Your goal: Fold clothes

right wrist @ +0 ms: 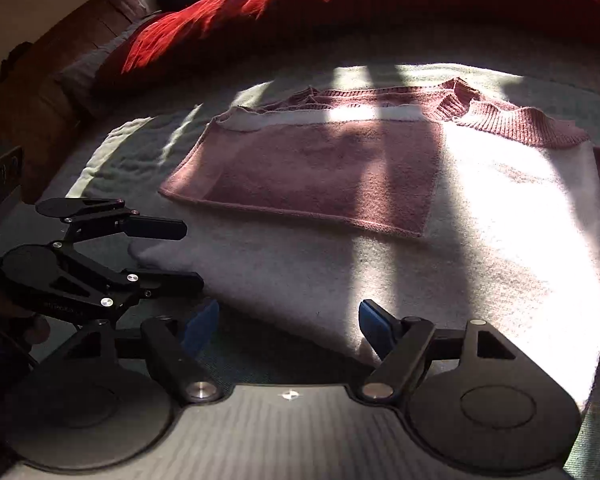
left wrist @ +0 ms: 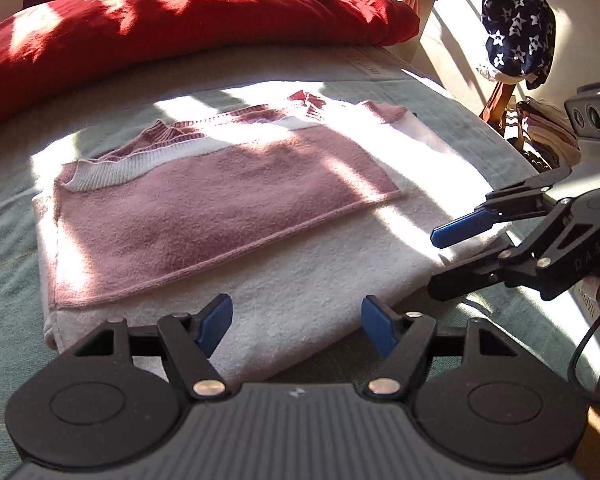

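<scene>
A pink and white knitted sweater (left wrist: 220, 216) (right wrist: 320, 168) lies folded into a flat rectangle on a grey-green bed cover (left wrist: 4, 240) (right wrist: 140, 152), with a pink panel folded over its white body. My left gripper (left wrist: 297, 325) (right wrist: 193, 254) stands open at the sweater's near edge, and only the fabric below shows between its blue pads. My right gripper (right wrist: 288, 322) (left wrist: 434, 264) is open too, at the sweater's near right corner. One of its fingers is above the white edge and the other is low beside it. Neither gripper holds the cloth.
A big red blanket (left wrist: 180, 20) (right wrist: 340, 0) is heaped along the far side of the bed. A dark star-patterned cloth (left wrist: 516, 32) hangs beyond the bed's right edge, with clutter below it. A wooden bed frame (right wrist: 40, 92) runs along the left. Hard sunlight and shadows stripe the bed.
</scene>
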Action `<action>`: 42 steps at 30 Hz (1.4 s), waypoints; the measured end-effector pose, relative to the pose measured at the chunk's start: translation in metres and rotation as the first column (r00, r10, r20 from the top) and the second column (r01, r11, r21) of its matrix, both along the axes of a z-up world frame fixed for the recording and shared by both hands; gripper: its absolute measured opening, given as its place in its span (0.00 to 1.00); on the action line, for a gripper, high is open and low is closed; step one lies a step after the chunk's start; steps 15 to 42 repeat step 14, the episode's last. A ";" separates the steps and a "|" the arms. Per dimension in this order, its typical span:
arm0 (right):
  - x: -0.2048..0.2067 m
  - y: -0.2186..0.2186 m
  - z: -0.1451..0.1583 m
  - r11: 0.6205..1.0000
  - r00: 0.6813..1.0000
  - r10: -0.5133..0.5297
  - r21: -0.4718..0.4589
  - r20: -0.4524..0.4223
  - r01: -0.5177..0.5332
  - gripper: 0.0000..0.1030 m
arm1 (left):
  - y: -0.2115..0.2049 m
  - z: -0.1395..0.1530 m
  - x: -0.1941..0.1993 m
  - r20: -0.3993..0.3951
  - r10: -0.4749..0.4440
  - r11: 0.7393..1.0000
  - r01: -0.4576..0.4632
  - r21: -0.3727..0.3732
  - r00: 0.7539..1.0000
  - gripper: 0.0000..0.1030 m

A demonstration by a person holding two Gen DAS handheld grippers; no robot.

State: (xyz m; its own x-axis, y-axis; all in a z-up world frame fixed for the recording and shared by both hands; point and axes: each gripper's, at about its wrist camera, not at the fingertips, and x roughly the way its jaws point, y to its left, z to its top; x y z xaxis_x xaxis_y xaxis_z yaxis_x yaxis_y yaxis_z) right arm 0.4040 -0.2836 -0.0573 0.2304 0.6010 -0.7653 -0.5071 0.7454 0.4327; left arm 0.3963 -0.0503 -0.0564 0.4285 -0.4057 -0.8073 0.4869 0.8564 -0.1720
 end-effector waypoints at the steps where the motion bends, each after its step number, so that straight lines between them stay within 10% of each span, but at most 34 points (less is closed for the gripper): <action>1: 0.003 0.004 -0.005 1.000 1.000 0.001 0.005 -0.018 -0.001 0.78 | -0.001 -0.006 0.002 -0.024 -0.007 1.000 0.007 0.009 1.000 0.70; 10: 0.002 -0.062 -0.002 0.986 0.994 -0.109 -0.132 -0.027 0.104 0.78 | 0.047 -0.010 -0.012 -0.099 0.056 0.986 -0.039 0.164 0.994 0.70; 14: -0.008 -0.056 0.013 0.962 0.994 -0.011 -0.270 0.104 0.039 0.80 | 0.021 -0.005 -0.026 -0.012 -0.163 0.920 0.157 0.358 0.986 0.74; 42: -0.008 -0.056 0.013 0.962 0.994 -0.011 -0.270 0.104 0.039 0.80 | 0.021 -0.005 -0.026 -0.012 -0.163 0.920 0.157 0.358 0.986 0.74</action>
